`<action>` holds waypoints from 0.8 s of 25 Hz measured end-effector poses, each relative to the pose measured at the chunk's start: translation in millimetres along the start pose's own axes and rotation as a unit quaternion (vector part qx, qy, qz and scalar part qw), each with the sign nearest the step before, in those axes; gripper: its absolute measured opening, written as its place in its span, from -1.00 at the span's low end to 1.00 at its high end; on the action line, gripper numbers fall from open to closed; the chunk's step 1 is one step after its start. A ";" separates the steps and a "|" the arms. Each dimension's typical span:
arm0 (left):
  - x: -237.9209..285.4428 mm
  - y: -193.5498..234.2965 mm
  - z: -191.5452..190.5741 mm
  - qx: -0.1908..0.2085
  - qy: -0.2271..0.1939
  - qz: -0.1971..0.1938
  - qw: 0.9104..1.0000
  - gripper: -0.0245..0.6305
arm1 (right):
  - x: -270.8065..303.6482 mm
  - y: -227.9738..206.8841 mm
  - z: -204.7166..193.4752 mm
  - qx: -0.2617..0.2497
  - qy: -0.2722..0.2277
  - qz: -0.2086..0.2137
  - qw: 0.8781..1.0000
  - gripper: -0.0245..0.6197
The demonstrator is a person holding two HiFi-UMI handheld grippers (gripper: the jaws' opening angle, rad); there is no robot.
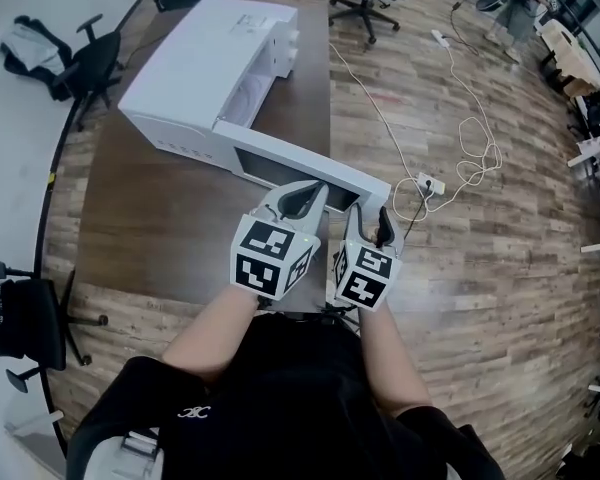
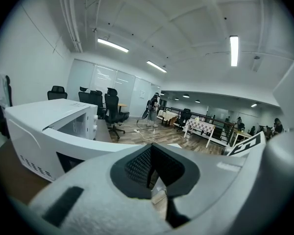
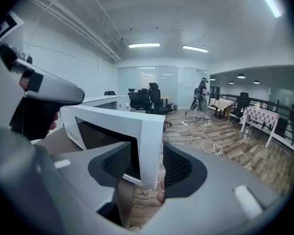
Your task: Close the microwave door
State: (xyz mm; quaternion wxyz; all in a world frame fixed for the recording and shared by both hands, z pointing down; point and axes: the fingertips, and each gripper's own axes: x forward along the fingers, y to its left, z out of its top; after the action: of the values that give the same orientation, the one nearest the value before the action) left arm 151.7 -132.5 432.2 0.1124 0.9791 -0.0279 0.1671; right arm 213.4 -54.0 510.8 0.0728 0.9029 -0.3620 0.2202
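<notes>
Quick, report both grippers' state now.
Left gripper: shut, empty.
Right gripper: open, microwave door edge between its jaws, not gripped.

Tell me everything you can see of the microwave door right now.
The microwave door is a white, plastic-looking panel with a dark window. It stands swung open from the microwave on the brown table, free end toward the person. That edge sits between the open jaws of the right hand-held gripper; no pad visibly presses it.

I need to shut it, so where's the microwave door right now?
Head view: the microwave door stands open toward the person, its free edge between the right claw's parted jaws.
</notes>
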 end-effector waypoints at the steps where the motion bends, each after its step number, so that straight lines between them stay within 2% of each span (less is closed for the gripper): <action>1: -1.4 1.2 0.0 0.001 0.001 0.002 1.000 -0.89 | 1.9 -1.4 -1.3 0.001 0.003 -0.003 1.000 -0.30; 5: -3.6 7.7 -0.5 0.000 0.003 0.009 1.000 -0.89 | 8.6 -5.8 -3.9 0.000 0.013 -0.017 1.000 -0.46; 9: -0.8 11.5 -0.9 -0.002 0.006 0.015 1.000 -0.89 | 14.4 -8.5 -1.7 -0.001 0.016 -0.019 1.000 -0.47; 20: 10.8 24.0 3.9 -0.007 0.008 0.043 0.999 -0.89 | 42.3 -18.5 10.6 -0.001 0.020 0.007 1.000 -0.49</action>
State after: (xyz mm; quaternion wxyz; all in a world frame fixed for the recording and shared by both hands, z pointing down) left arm 160.9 -157.0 437.3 0.1126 0.9748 -0.0705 0.1791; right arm 256.8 -69.9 520.9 0.0798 0.8957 -0.3670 0.2382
